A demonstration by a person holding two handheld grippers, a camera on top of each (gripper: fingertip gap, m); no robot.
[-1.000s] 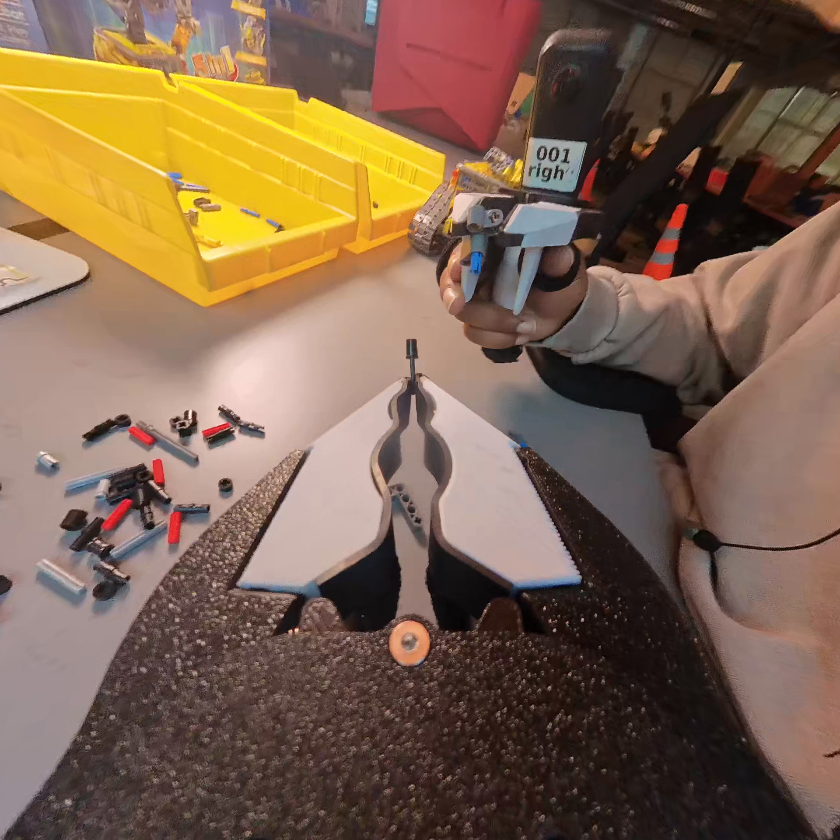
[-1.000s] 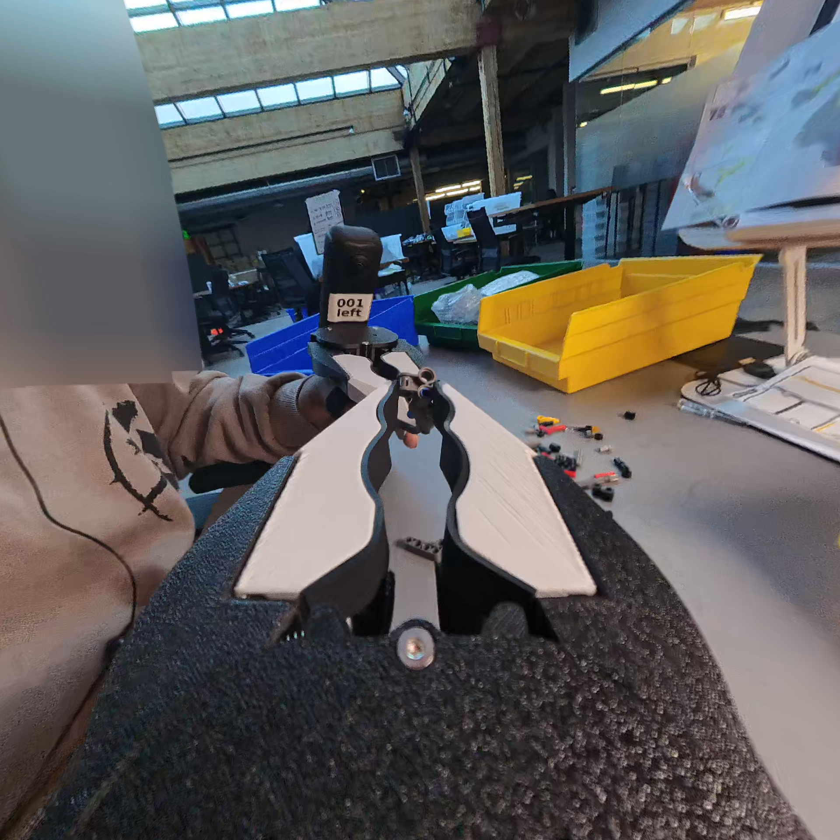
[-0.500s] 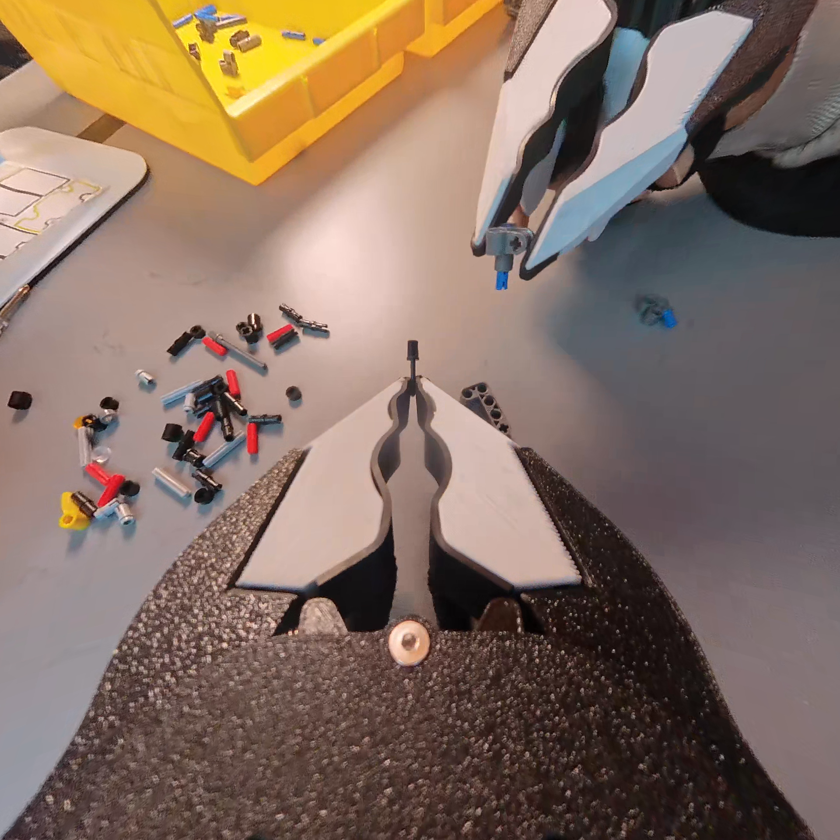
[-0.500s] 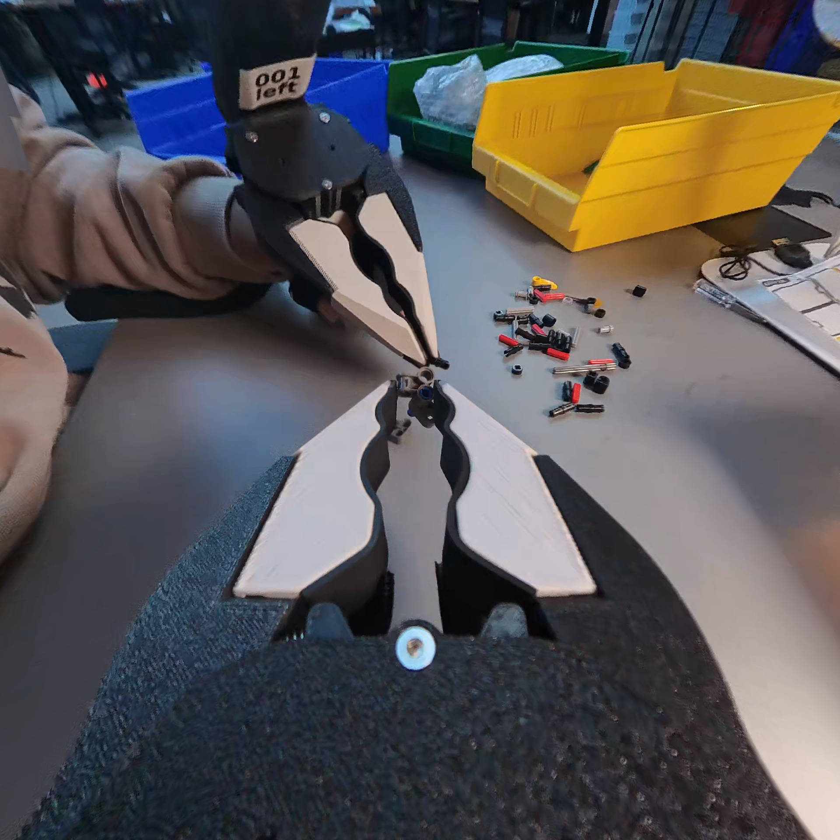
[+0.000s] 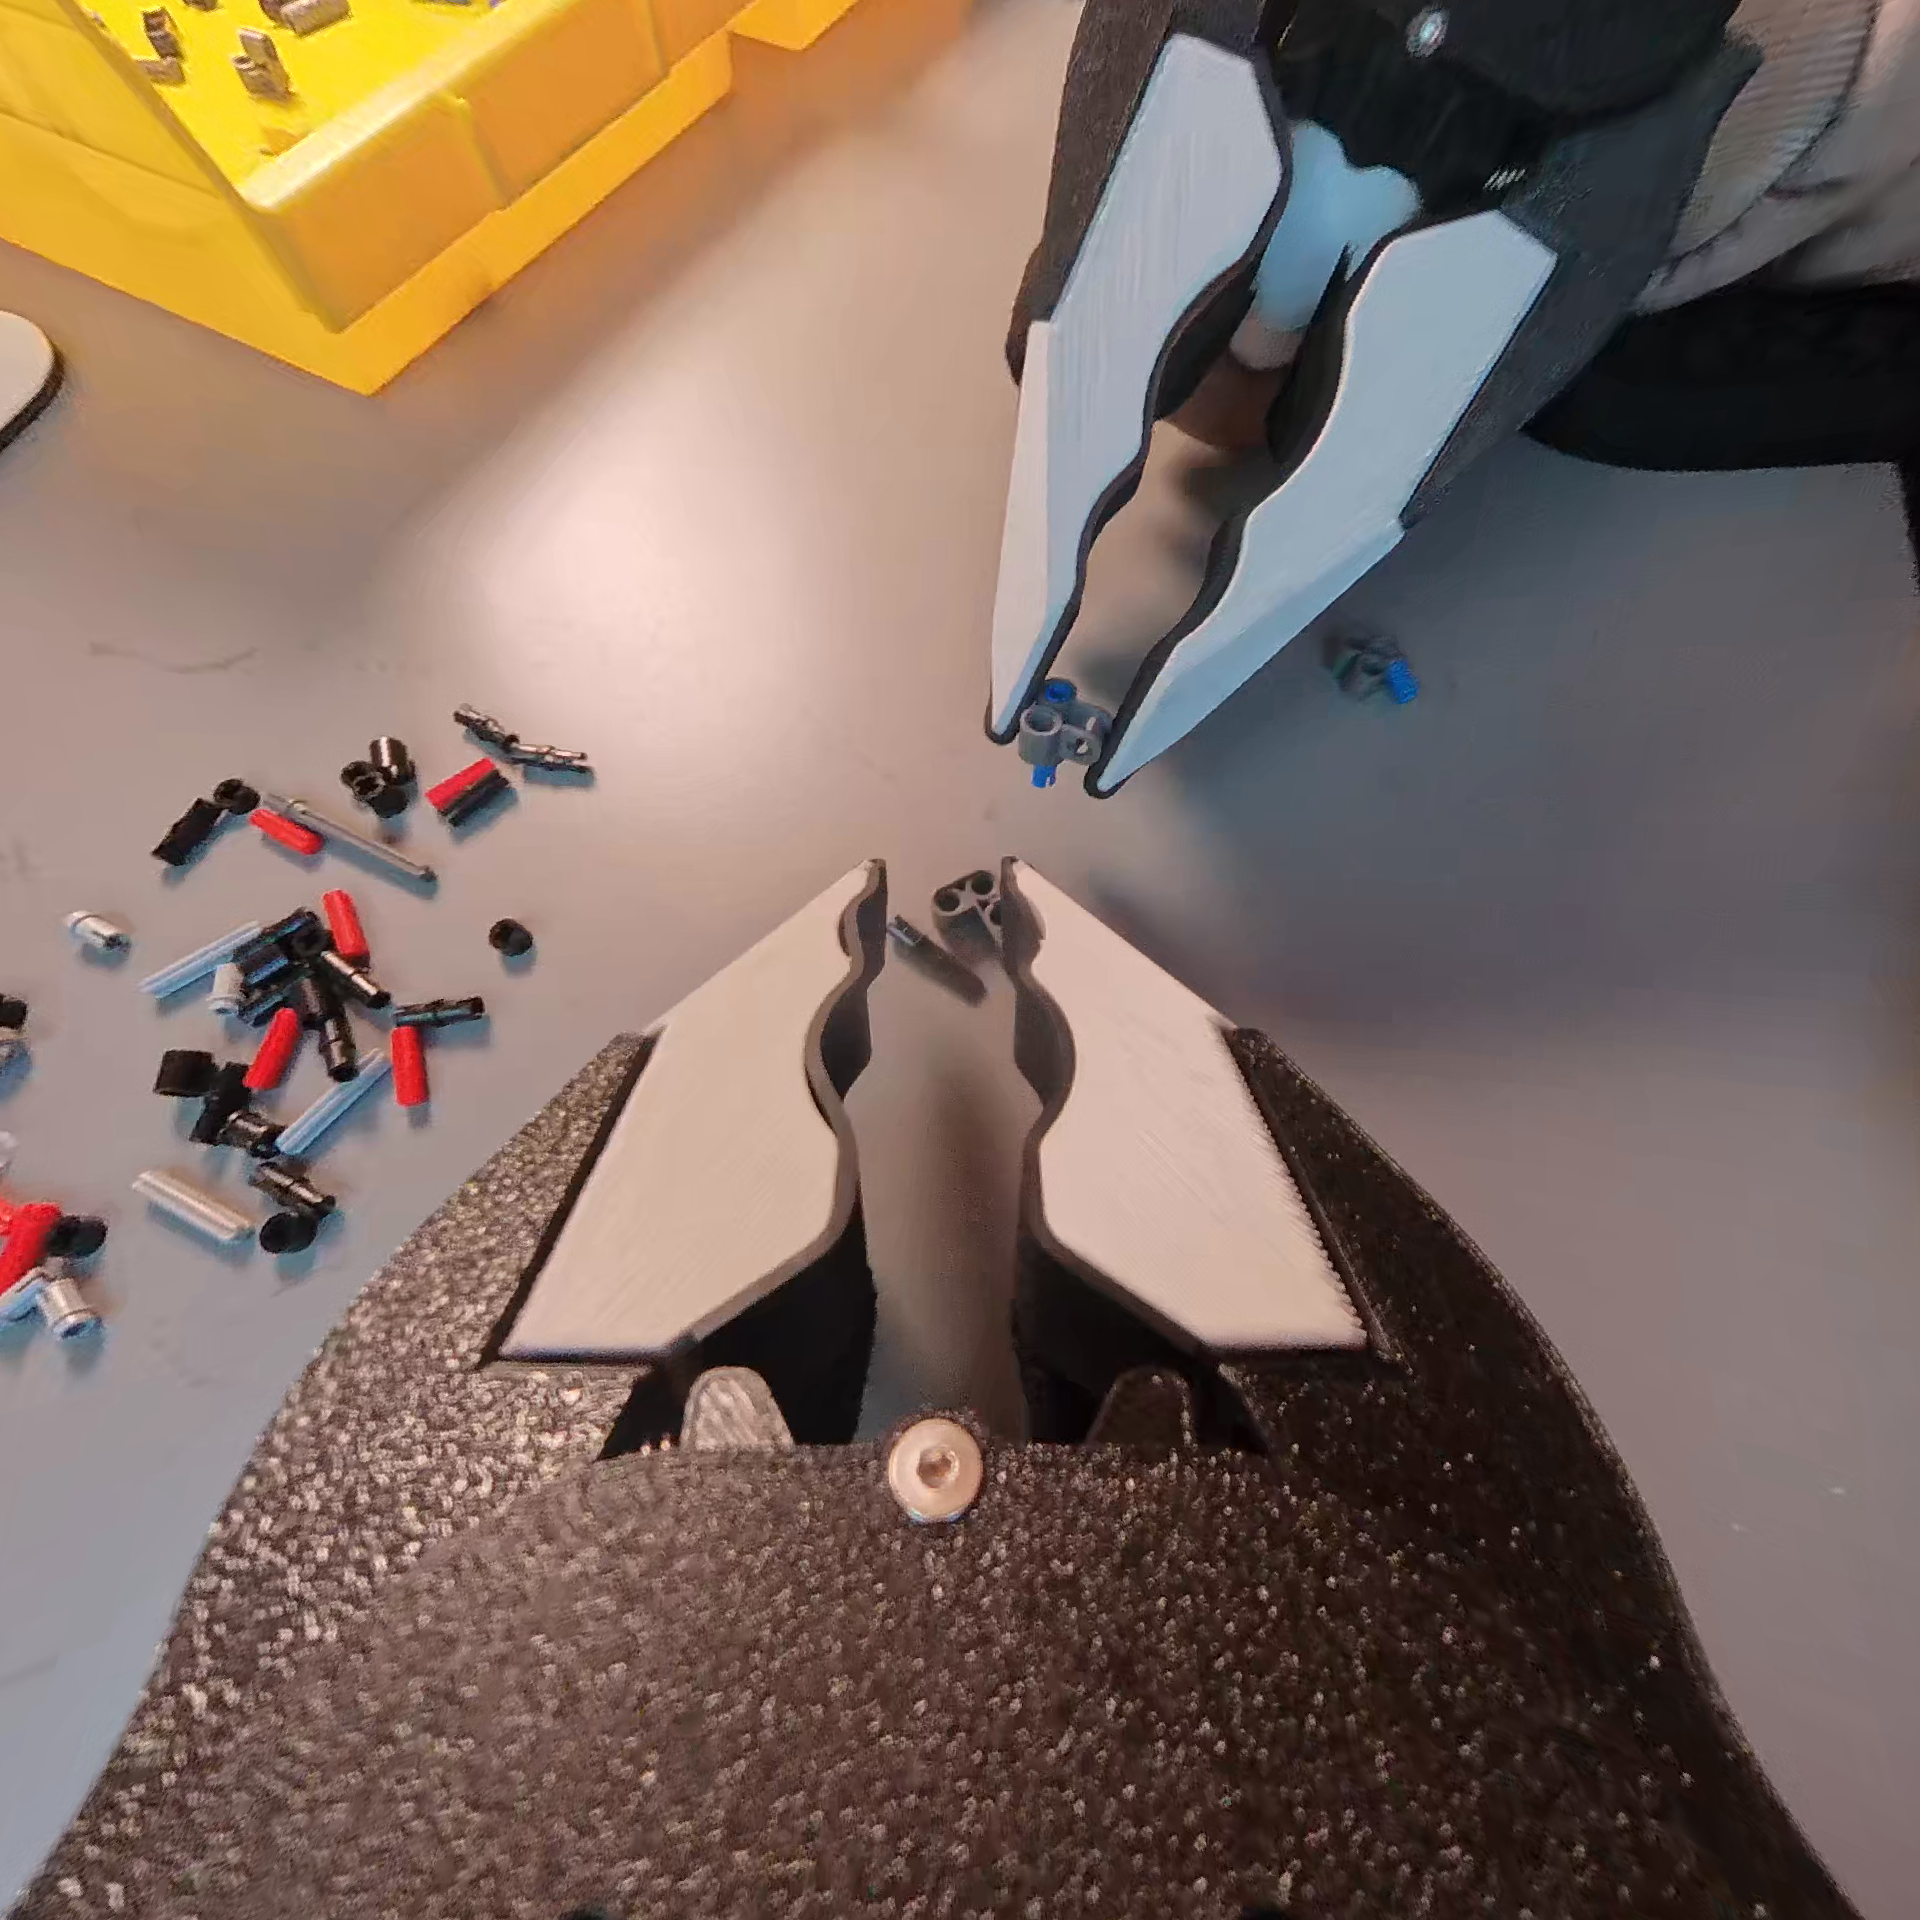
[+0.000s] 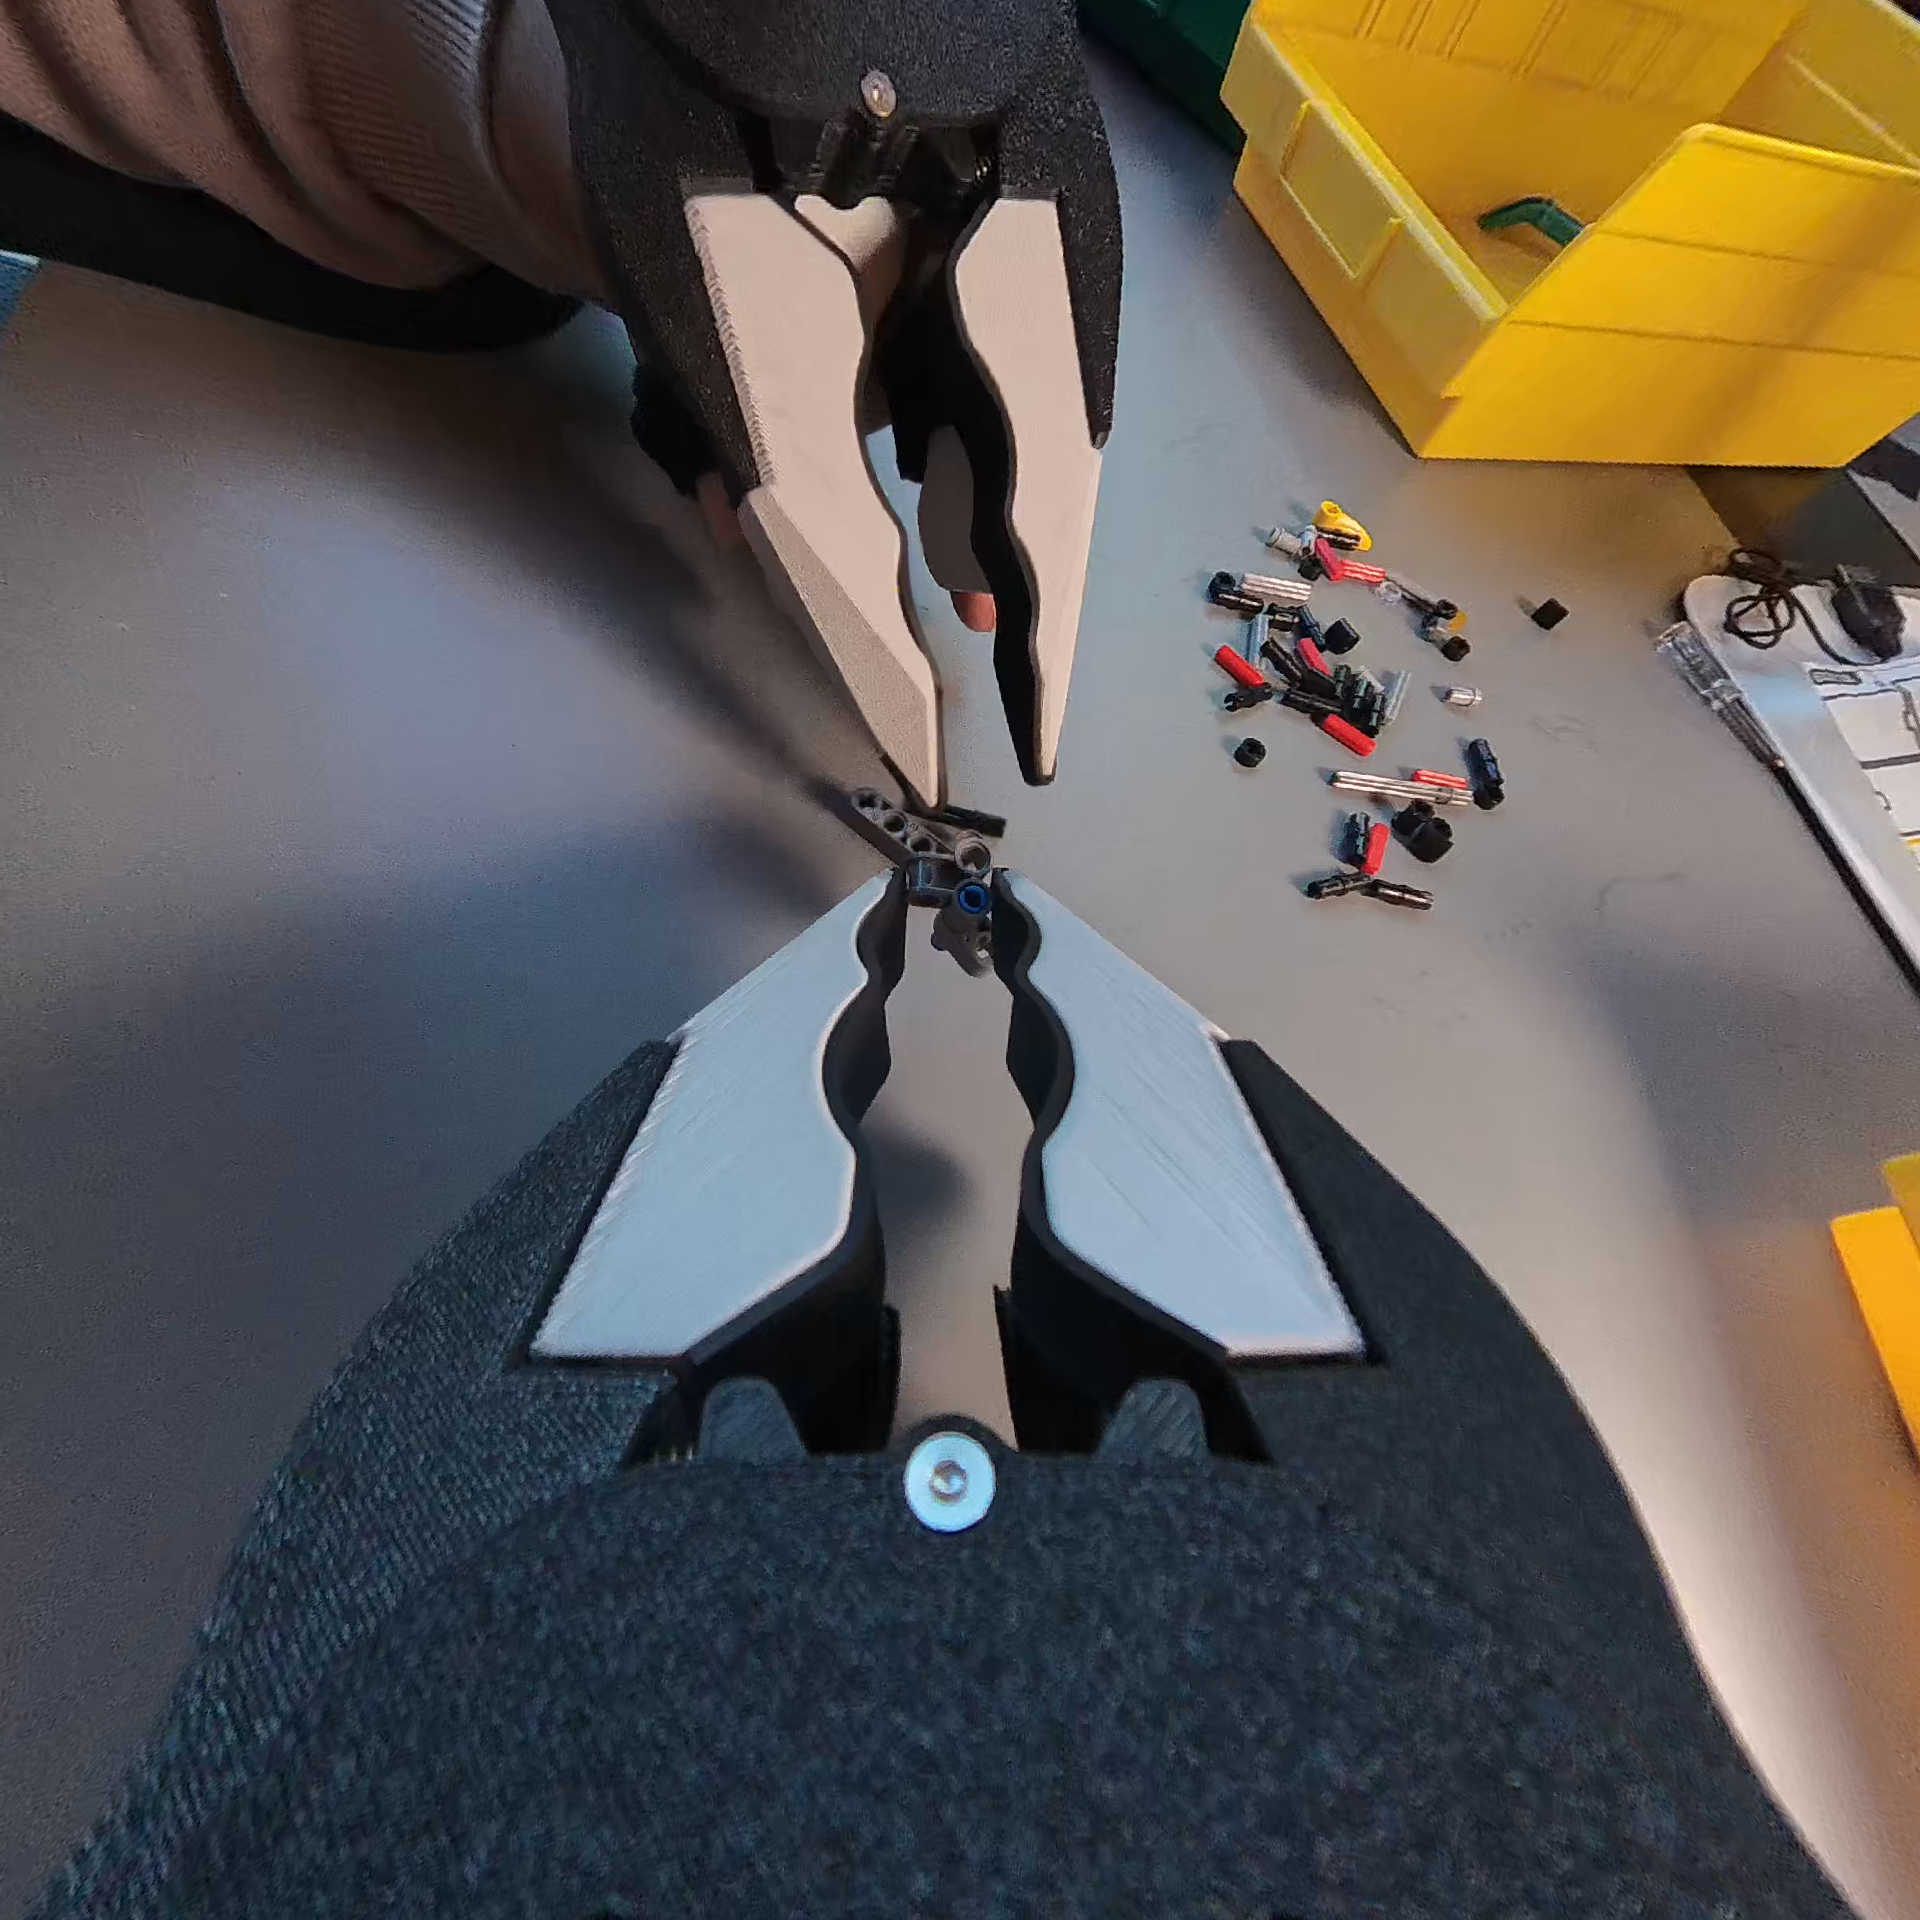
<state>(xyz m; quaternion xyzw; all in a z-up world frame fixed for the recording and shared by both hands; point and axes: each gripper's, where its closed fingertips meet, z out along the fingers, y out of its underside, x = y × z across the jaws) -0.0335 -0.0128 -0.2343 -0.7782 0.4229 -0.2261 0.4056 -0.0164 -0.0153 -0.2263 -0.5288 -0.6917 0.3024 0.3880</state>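
My left gripper (image 5: 943,868) is open, low over the grey table. A small black pin (image 5: 935,956) lies between its fingers, beside the end of a dark grey holed beam (image 5: 966,899). My right gripper (image 6: 948,883) is shut on a small grey connector with a blue pin (image 6: 958,906). It points at the left gripper (image 6: 982,779) tip to tip, just past the beam (image 6: 883,816) and the black pin (image 6: 975,821). In the left wrist view the right gripper (image 5: 1051,756) holds the connector (image 5: 1060,727) just above the table.
A scatter of small black, red and grey parts (image 5: 291,997) lies left of the left gripper; it also shows in the right wrist view (image 6: 1340,675). Yellow bins (image 5: 416,208) (image 6: 1558,312) stand behind. A second grey and blue connector (image 5: 1371,670) lies alone. A printed sheet (image 6: 1860,748) is far right. Less than 4 cm separates the two grippers' tips.
Both grippers have tipped down towards the table and drawn close together. My left gripper has opened and let go of the black pin, which now lies by the beam. The right still holds its connector.
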